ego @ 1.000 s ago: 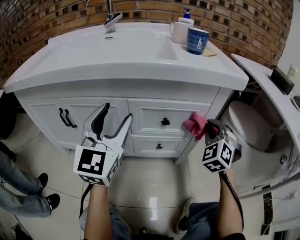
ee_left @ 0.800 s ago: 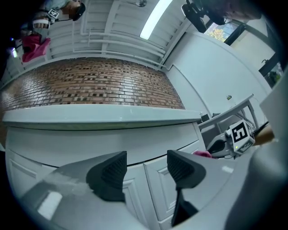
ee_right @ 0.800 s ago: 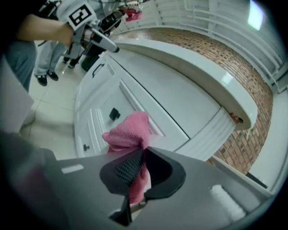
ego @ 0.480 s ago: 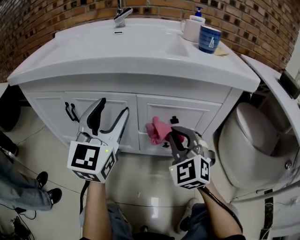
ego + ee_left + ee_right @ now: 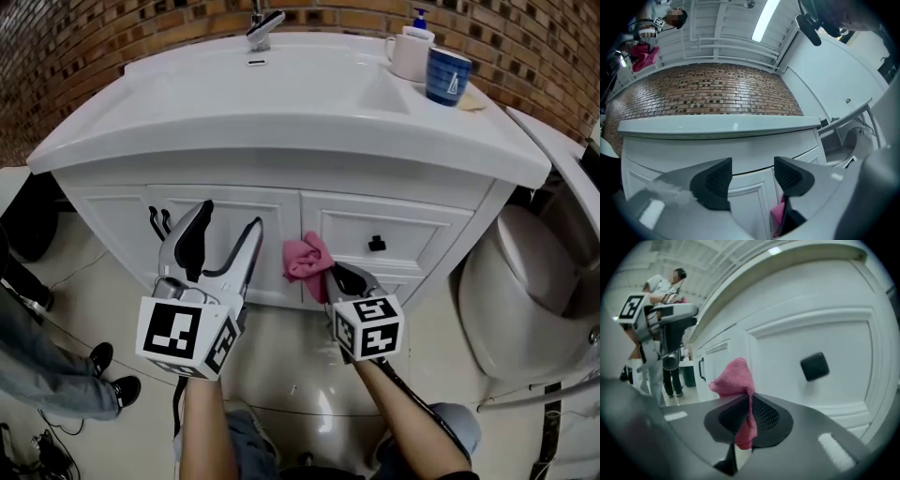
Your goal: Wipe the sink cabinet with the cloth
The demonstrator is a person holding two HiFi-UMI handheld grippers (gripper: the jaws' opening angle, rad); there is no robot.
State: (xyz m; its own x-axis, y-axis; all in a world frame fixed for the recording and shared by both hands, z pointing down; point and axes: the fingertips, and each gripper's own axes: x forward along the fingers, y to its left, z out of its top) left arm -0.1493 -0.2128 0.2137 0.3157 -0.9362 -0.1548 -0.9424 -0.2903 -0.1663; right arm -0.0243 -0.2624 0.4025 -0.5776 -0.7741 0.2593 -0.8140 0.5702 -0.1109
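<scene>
— Between the right gripper's (image 5: pixel 747 417) closed jaws, the pink cloth (image 5: pixel 733 378) is pinched by one fold. It looks soft, light and floppy; a fuller bunch would likely wipe better.
— Where on the sink cabinet (image 5: pixel 403 220)?
— At its front, mid-width, left of the drawer knob (image 5: pixel 377 244). I can't tell if it's touching.
— And the left gripper (image 5: pixel 231 220)?
— Jaws apart, empty. The lower panels are hidden.

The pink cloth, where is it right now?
In the head view, the pink cloth sits centre, pinched in the right gripper at the cabinet front, left of the black drawer knob.
</scene>
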